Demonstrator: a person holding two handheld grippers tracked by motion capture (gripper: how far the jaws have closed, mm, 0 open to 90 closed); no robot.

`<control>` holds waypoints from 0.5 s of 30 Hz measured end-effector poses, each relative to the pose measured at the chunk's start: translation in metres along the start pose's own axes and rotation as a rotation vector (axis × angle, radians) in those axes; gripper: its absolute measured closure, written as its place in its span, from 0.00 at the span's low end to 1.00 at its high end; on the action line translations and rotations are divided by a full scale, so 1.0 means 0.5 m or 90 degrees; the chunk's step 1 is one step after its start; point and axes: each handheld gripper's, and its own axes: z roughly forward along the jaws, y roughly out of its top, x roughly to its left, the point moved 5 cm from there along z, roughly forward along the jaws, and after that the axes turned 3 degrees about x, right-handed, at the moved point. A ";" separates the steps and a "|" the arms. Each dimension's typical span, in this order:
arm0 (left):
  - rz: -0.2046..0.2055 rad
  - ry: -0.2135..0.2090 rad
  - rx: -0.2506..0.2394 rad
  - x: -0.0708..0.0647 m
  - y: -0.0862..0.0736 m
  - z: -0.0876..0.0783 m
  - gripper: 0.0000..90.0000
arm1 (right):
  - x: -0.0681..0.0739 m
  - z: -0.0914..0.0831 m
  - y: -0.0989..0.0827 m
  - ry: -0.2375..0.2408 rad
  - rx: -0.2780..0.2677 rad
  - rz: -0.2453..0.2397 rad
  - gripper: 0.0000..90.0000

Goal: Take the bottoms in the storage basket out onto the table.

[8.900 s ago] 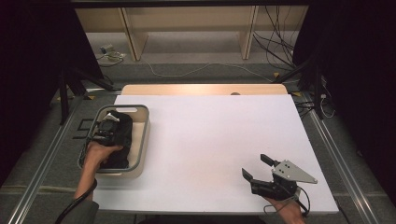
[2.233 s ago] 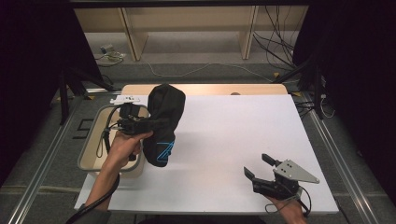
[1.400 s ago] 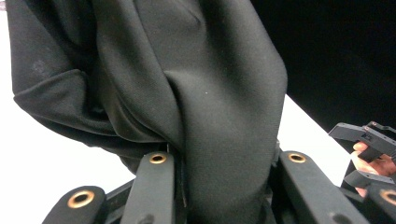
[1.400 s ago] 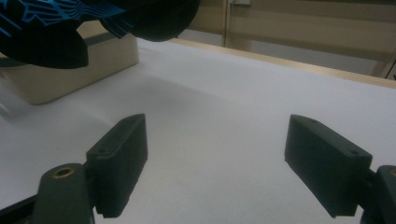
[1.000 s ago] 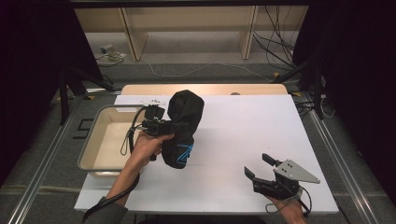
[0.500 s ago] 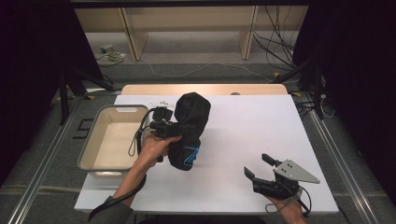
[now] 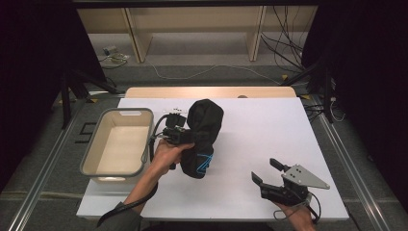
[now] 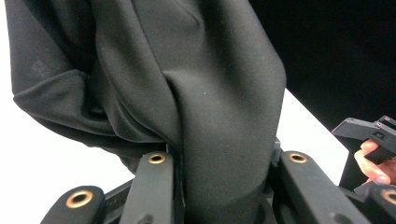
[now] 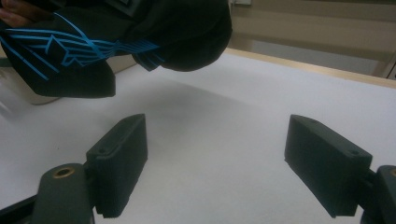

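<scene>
The left gripper (image 7: 179,136) fingers pinch the black garment (image 7: 202,137), hanging right of the bin (image 7: 119,142); the right gripper (image 7: 267,172) fingers gape, nearer the garment's low end.

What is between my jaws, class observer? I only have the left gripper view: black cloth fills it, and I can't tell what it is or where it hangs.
Observer: The left gripper is shut on a black garment with a blue printed design, seen in the high view.
Operator: Is it lying on the table?
Observer: No, the right gripper view shows it hanging above the white table, casting a shadow beneath.
Operator: Where's the bin?
Observer: The beige bin sits beside your left hand, with nothing in it.
Operator: And the other gripper?
Observer: The right gripper rests near the table's front edge, jaws open, holding nothing.
</scene>
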 end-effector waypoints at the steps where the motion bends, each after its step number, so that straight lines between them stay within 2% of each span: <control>1: 0.002 -0.001 0.004 -0.001 -0.001 0.002 0.76 | 0.000 0.000 0.000 0.000 0.000 0.000 0.25; 15: -0.009 -0.016 0.020 -0.010 -0.014 0.038 0.75 | 0.000 0.000 0.000 0.000 0.000 0.000 0.25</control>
